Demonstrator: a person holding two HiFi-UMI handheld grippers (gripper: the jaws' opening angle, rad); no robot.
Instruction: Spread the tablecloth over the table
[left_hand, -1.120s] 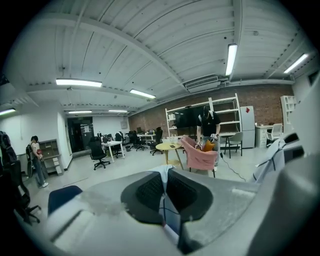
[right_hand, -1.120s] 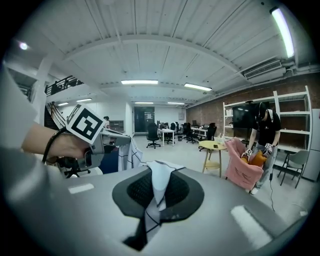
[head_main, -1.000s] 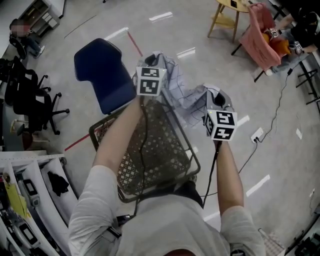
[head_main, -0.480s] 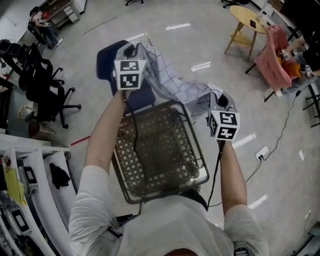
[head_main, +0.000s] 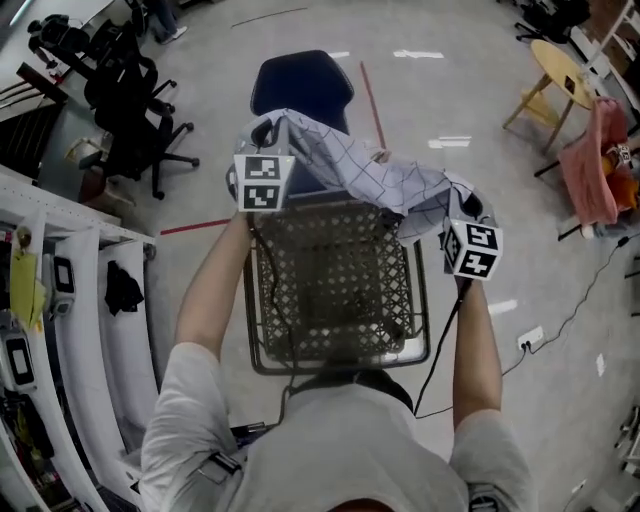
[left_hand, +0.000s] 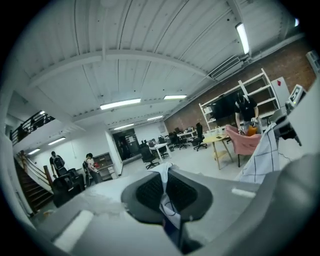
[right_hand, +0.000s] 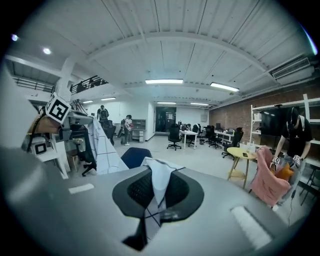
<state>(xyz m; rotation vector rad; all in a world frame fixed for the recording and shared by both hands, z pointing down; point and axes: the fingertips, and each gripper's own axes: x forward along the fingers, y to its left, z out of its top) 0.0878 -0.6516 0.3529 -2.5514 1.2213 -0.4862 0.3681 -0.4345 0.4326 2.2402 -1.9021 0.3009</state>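
Observation:
The tablecloth (head_main: 375, 178), white with a thin dark grid, hangs stretched between my two grippers above a wire mesh basket (head_main: 340, 290). My left gripper (head_main: 262, 135) holds one end at the basket's far left; in the left gripper view its jaws are shut on a fold of the tablecloth (left_hand: 164, 176). My right gripper (head_main: 466, 208) holds the other end at the basket's far right, and in the right gripper view a corner of the tablecloth (right_hand: 156, 176) sticks up from its shut jaws. No table for the cloth shows close by.
A blue chair (head_main: 300, 85) stands just beyond the basket. Black office chairs (head_main: 135, 100) are at the far left, white racks (head_main: 70, 300) at the left. A round yellow table (head_main: 560, 75) and a pink chair (head_main: 590, 165) stand at the far right. A cable (head_main: 590, 290) crosses the floor.
Both grippers have moved apart, the left one farther, and the bunched cloth is now drawn out into a long band over the basket. The view has swung toward the blue chair.

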